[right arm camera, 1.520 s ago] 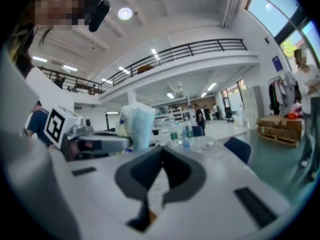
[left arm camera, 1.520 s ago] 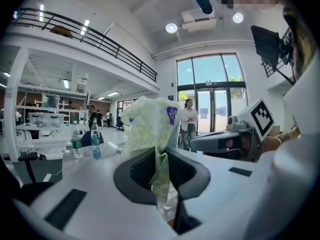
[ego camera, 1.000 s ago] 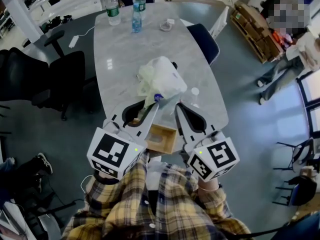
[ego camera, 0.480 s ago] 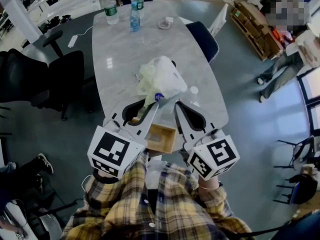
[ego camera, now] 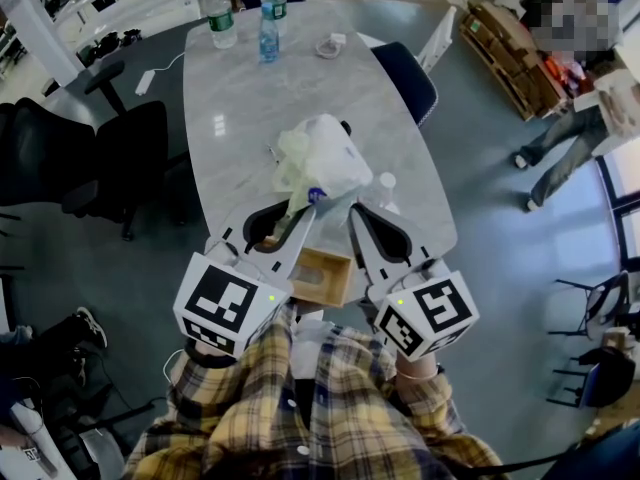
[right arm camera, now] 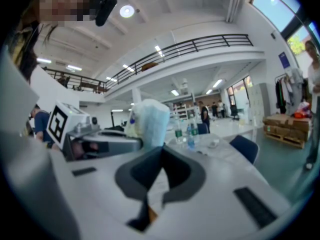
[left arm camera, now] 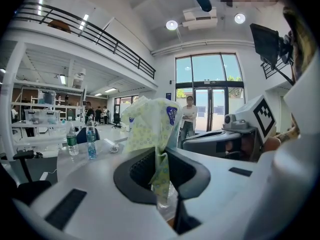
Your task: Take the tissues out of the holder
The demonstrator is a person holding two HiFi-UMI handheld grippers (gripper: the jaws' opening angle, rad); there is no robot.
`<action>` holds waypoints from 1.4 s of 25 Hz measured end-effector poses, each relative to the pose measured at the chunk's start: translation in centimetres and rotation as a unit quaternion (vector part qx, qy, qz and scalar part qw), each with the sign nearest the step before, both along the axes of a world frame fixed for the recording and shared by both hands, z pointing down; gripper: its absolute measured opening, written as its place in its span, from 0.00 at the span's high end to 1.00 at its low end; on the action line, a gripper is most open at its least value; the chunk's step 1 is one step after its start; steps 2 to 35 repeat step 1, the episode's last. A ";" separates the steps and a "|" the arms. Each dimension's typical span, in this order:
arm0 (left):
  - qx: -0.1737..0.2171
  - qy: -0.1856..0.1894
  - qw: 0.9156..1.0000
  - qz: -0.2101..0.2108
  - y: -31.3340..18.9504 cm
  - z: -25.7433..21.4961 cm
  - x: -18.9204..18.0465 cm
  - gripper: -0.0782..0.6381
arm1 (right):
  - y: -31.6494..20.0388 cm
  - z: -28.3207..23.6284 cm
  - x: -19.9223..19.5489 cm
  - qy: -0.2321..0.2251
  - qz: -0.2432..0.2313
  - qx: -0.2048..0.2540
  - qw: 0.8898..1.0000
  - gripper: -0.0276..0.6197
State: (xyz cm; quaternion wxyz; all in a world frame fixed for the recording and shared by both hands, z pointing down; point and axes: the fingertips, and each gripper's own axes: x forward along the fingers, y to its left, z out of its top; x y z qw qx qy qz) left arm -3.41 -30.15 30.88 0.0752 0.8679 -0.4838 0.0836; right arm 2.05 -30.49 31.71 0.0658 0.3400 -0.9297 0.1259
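Note:
A tissue pack (ego camera: 325, 158) in a pale, yellow-patterned plastic wrap hangs above the table's near end, lifted clear of the wooden holder (ego camera: 322, 278), which stands open below between the two grippers. My left gripper (ego camera: 306, 211) is shut on the pack's lower left wrap. In the left gripper view a fold of the wrap (left arm camera: 161, 169) is pinched between the jaws (left arm camera: 162, 156). My right gripper (ego camera: 353, 213) meets the pack's lower right edge. Its jaws (right arm camera: 161, 151) are closed at the tip, with the tissue pack (right arm camera: 150, 121) rising just beyond them.
The grey oval table (ego camera: 250, 98) carries three water bottles (ego camera: 222, 13) and a small dish (ego camera: 330, 46) at its far end, and a small white cap (ego camera: 387, 181) near the pack. Black office chairs (ego camera: 130, 158) stand at the left, and a dark chair (ego camera: 405, 83) at the right.

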 end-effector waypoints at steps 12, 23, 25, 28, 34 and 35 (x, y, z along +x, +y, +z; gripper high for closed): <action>-0.001 0.000 1.000 0.000 0.0 0.0 0.0 0.82 | 0.0 0.0 0.0 0.000 0.000 0.000 1.000 0.94; -0.001 0.000 1.000 0.000 0.0 0.0 0.0 0.82 | 0.0 0.0 0.0 0.000 0.000 0.000 1.000 0.94; -0.001 0.000 1.000 0.000 0.0 0.0 0.0 0.82 | 0.0 0.0 0.0 0.000 0.000 0.000 1.000 0.94; -0.001 0.000 1.000 0.000 0.0 0.0 0.0 0.82 | 0.0 0.0 0.0 0.000 0.000 0.000 1.000 0.94; -0.001 0.000 1.000 0.000 0.0 0.0 0.0 0.82 | 0.0 0.0 0.0 0.000 0.000 0.000 1.000 0.94; -0.001 0.000 1.000 0.000 0.0 0.0 0.0 0.82 | 0.0 0.0 0.0 0.000 0.000 0.000 1.000 0.94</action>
